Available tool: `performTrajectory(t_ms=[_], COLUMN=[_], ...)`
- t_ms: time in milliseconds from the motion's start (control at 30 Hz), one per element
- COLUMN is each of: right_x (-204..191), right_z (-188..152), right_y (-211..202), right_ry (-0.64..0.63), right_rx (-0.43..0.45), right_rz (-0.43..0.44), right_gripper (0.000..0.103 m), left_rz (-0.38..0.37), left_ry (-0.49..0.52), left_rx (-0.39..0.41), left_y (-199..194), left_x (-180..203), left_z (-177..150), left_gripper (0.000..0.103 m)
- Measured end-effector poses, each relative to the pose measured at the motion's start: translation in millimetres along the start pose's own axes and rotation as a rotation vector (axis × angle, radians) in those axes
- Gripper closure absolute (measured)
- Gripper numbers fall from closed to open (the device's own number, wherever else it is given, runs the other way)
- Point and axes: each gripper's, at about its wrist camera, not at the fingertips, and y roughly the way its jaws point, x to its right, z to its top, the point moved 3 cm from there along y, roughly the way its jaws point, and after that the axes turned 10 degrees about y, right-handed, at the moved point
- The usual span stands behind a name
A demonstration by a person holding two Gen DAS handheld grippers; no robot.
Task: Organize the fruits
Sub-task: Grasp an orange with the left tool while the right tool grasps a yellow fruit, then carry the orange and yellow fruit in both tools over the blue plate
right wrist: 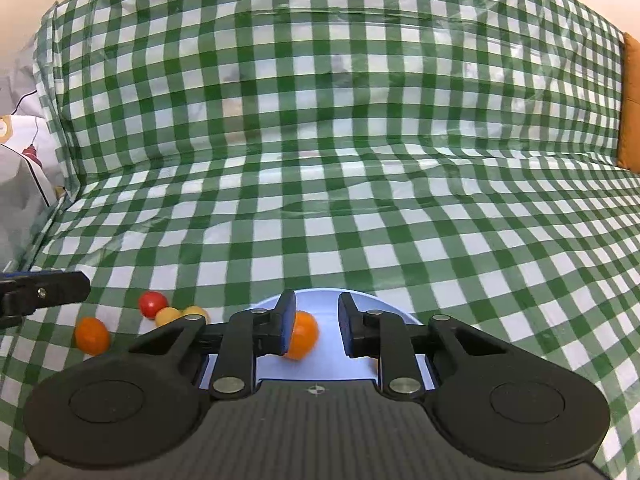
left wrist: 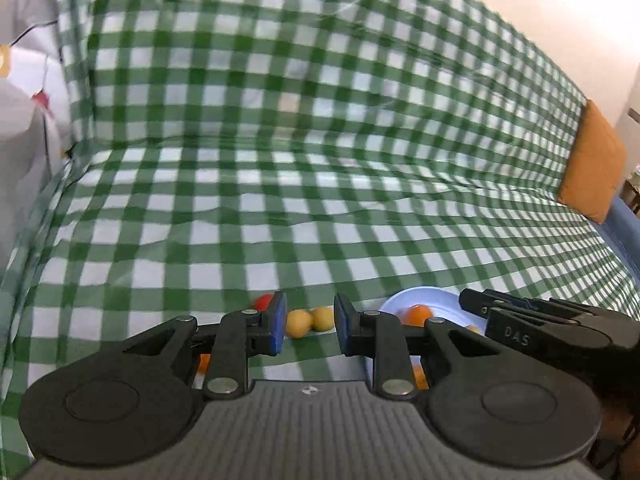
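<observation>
Between the blue pads of the left hand-held gripper (left wrist: 310, 326) only a narrow gap is left, and nothing is gripped in it. The right hand-held gripper (right wrist: 317, 328) is drawn down to its closed state over a bowl, with nothing clamped. Both tools are built of matte black plastic links with round metal pins and a ribbed grey body.

Under the right tool a smooth, shallow, pale blue bowl (right wrist: 320, 295) is seen, and one glossy round orange fruit (right wrist: 307, 340) is contained in it, just beside one pad. More orange is glimpsed lower in the bowl, but it is too hidden to be told.

Left of the bowl, loose fruit is scattered on the cloth: a shiny red ball (right wrist: 153, 304), two small yellow ones (right wrist: 167, 316) (right wrist: 196, 311) touching each other, and a second orange fruit (right wrist: 92, 335) a little apart.

Everything is carried on a glossy plastic cloth (right wrist: 320, 200) checked in green and white, creased and draped over a flat seat and up a backrest. Wide open room is offered ahead and to the right. The right end is bounded by a rust-orange cushion (left wrist: 592, 164), the left by pale printed fabric (right wrist: 18, 168).
</observation>
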Motion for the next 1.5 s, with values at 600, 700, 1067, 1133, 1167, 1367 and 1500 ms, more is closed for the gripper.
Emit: performTrajectory(t_ms=[600,700,1067,1133,1167,1367,1500], right_x=[-44.5,-54.5,-82.8,-85.4,-84.7,-89.8,-93.4], right_z=[-0.6,-2.0,-9.1,-12.6,-14.0,-18.9,-25.9], right_y=[28.0,39.2,89.2,98.3,101.1,110.2,111.5], right_ry=[0.031,0.030,-0.027,-0.053,-0.054,-0.072,-0.094], right_rx=[-0.037,-0.073,-0.189,-0.213,-0.223,-0.247,-0.291], right_rz=[0.118,0.152,0.120,0.094,0.090,0.119,0.153], right_gripper=[0.080,0.080,0.079,0.079,0.079,0.072,0.072], left_rz=[0.100,0.078,0.027,0.028,0.028,0.029,0.039], left_ry=[-0.337,-0.425,-0.434,-0.429,-0.426,-0.411,-0.387], left_rx=[-0.190,-0.225,-0.273,-0.278,-0.284,-0.312,-0.340], left_y=[13.2,17.6,40.4,45.4,48.6,64.4,73.1], left_x=[-103.9,-119.7,-108.5,-105.8,-104.3,-93.2,-86.3], left_z=[-16.0,-23.2,-27.6,-26.4,-25.6,-24.7,-27.0], left_gripper=[0.075,0.075,0.065,0.062,0.061,0.061,0.060])
